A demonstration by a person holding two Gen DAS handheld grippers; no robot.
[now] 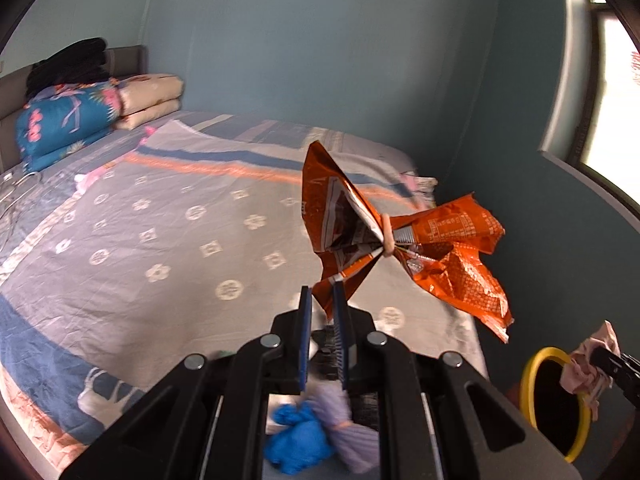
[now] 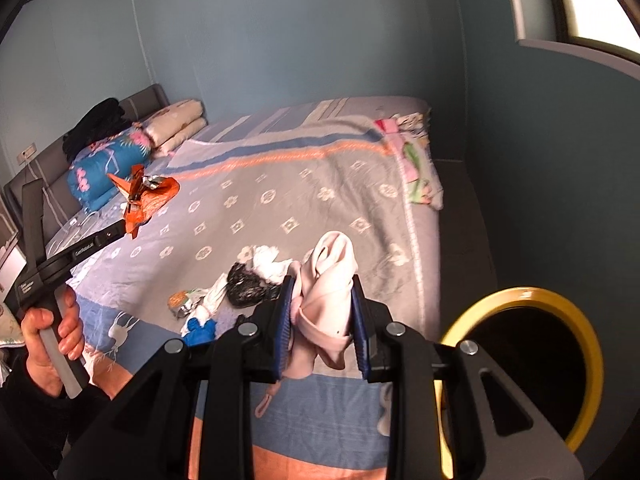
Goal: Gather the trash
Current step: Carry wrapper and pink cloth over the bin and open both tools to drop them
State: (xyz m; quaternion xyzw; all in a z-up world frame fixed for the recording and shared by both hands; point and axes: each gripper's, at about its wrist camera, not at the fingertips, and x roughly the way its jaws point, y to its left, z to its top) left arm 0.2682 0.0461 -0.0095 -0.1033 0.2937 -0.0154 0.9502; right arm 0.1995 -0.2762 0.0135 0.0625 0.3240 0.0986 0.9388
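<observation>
The left tool [image 1: 322, 300] is pinching a crumpled orange wrapper [image 1: 404, 236] above the bed [image 1: 160, 208], while the right tool [image 2: 324, 300] is clamping a pink wad [image 2: 330, 284] beside the yellow-rimmed bin [image 2: 592, 344].

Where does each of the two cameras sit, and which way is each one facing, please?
Left wrist: on the left gripper, looking along its fingers over the bed toward the wall; its jaws pinch an orange wrapper.
Right wrist: on the right gripper, facing across the bed; its jaws clamp a pink cloth; the person's left hand shows.
Shared: bed, wrapper, pink cloth, yellow-rimmed bin, blue glove.
</observation>
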